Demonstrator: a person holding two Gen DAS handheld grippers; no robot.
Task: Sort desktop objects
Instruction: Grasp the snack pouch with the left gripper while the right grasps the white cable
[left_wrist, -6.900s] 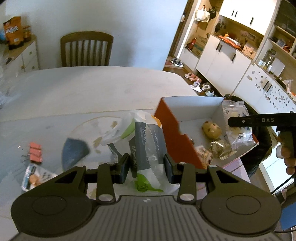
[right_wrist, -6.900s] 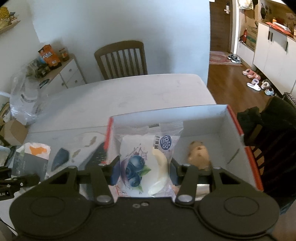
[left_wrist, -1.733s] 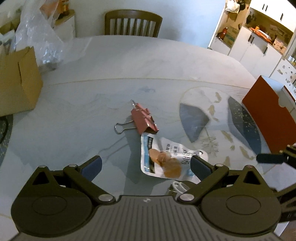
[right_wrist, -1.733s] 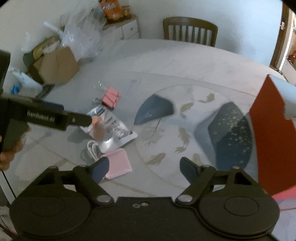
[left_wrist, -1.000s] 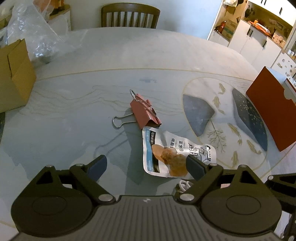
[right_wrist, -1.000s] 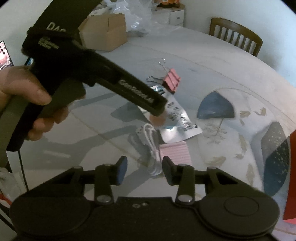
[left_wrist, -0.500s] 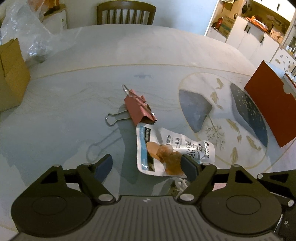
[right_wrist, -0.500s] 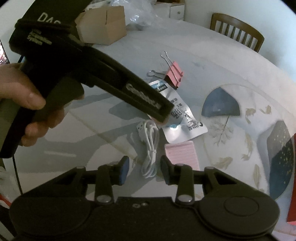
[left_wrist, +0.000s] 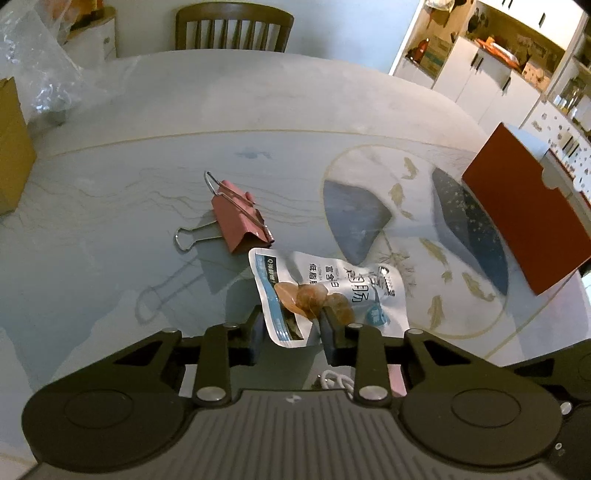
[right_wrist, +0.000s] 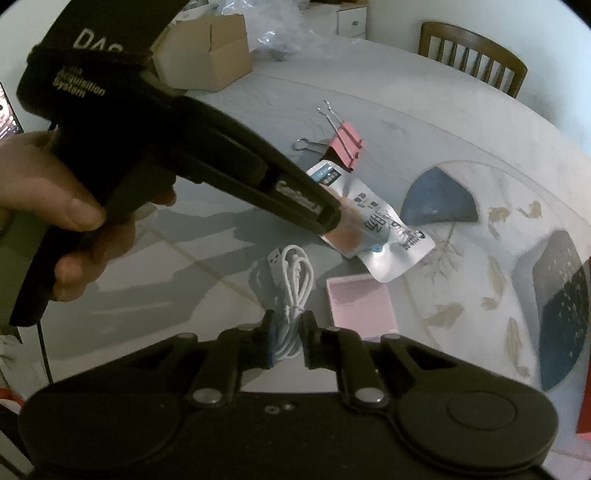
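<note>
While the left gripper pinches the near end of the shiny silver snack packet with blue print, the right gripper squeezes the coiled white USB cable on the glass table. I think both are mid-pick; next they must lift and carry to the red cardboard box farther away. Beyond lie pink binder clips. White letters "DAS" show on the left tool.
</note>
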